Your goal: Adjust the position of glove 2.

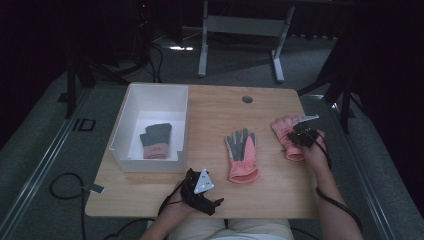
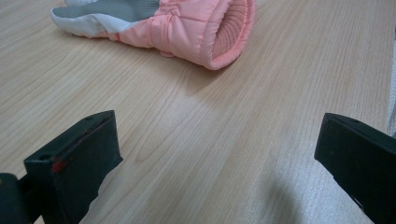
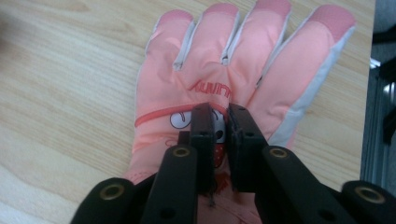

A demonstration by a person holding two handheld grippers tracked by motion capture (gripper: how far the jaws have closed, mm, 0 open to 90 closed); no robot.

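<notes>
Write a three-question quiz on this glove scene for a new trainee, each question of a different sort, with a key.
1. True or false: the right gripper has its jaws nearly closed on the pink glove at the table's right side.
2. Multiple choice: where does the dark grey glove with the pink cuff lie? A) on the bare table B) inside the white bin C) in the left gripper
3. Fill in: the middle glove lies with its grey ______ side up.

Key:
1. True; the jaws pinch the fabric on the back of the glove.
2. B
3. palm; the left gripper view shows that same glove's ribbed cuff opening, with the jaws wide apart over bare wood.
</notes>
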